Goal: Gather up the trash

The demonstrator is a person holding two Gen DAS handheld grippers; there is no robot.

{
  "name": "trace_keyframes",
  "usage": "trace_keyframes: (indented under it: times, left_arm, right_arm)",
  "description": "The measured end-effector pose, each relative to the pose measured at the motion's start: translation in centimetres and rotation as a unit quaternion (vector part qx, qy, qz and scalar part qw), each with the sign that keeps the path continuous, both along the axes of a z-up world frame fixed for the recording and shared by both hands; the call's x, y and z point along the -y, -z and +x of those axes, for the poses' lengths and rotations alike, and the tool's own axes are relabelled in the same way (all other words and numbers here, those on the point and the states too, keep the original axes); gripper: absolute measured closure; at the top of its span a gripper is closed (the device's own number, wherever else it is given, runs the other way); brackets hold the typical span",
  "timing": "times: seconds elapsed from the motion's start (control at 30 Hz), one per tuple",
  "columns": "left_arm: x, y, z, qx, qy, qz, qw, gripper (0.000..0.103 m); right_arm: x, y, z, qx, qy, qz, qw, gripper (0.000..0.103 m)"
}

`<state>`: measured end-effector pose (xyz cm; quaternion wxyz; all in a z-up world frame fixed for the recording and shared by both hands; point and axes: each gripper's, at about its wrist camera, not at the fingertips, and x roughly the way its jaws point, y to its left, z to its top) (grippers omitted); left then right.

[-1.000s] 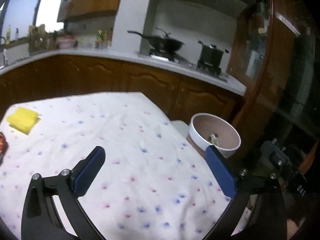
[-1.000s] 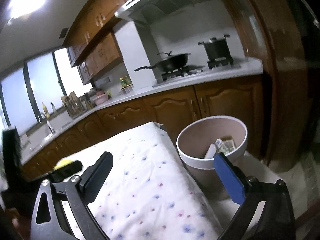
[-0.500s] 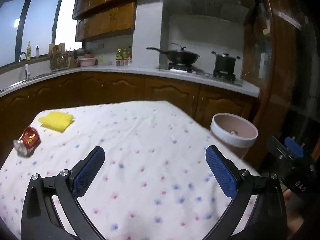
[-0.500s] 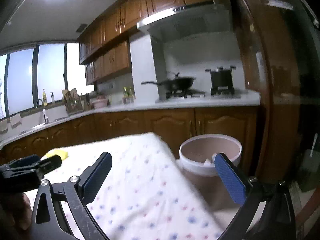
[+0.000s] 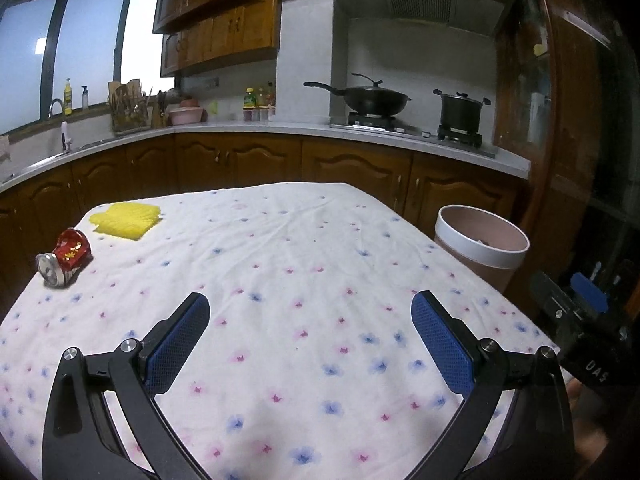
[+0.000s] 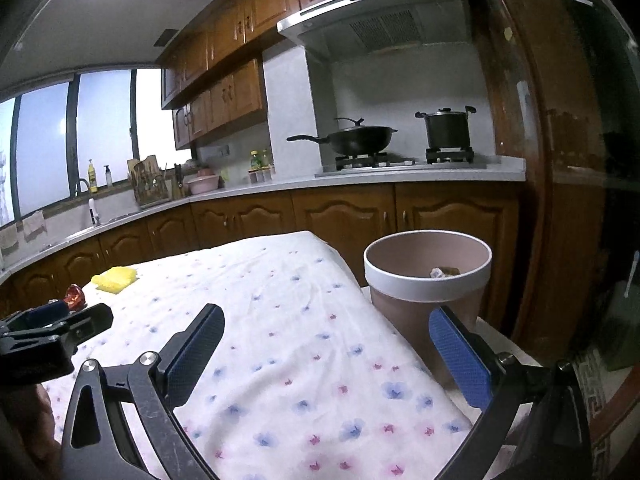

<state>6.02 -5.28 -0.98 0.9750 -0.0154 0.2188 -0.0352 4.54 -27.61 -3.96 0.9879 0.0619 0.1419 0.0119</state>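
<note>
Both tongs released, left (image 5: 310,330) and right (image 6: 326,344); can (image 5: 64,258) sits far left of mine; I'd approach low, straddle its sides, then carry to bin (image 6: 427,276).

Dim, sharp, fisheye-warped; ceiling glare.

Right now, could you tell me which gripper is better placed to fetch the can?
Probably left: open and empty, on the can's side of the table. The right, also open, sits beside the bin.
</note>
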Motion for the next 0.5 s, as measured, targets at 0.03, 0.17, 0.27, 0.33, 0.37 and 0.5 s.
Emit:
trace_keyframes:
  times: [0.03, 0.17, 0.27, 0.33, 0.37, 0.5]
  left_arm:
    - [0.08, 0.01, -0.09, 0.001, -0.001, 0.001, 1.0000, 0.000]
    - [0.44, 0.25, -0.48, 0.001, -0.004, 0.008, 1.0000, 0.000]
    - [0.61, 0.26, -0.62, 0.003, -0.005, 0.013, 0.9999, 0.000]
    - [0.68, 0.19, -0.67, 0.004, -0.006, 0.014, 0.9999, 0.000]
    - [0.67, 0.14, -0.71, 0.005, -0.007, 0.014, 0.9999, 0.000]
    - [0.71, 0.02, -0.88, 0.009, -0.010, 0.015, 0.9998, 0.000]
  right_arm:
    - [0.05, 0.08, -0.05, -0.001, 0.001, -0.001, 1.000, 0.000]
    - [0.15, 0.19, -0.19, 0.000, 0.002, -0.002, 1.000, 0.000]
    - [0.21, 0.20, -0.32, 0.003, 0.003, -0.003, 1.000, 0.000]
    - [0.27, 0.19, -0.42, 0.005, 0.003, -0.001, 1.000, 0.000]
    - [0.29, 0.22, -0.44, 0.006, 0.002, 0.000, 1.000, 0.000]
    - [0.34, 0.14, -0.72, 0.013, 0.001, 0.001, 1.000, 0.000]
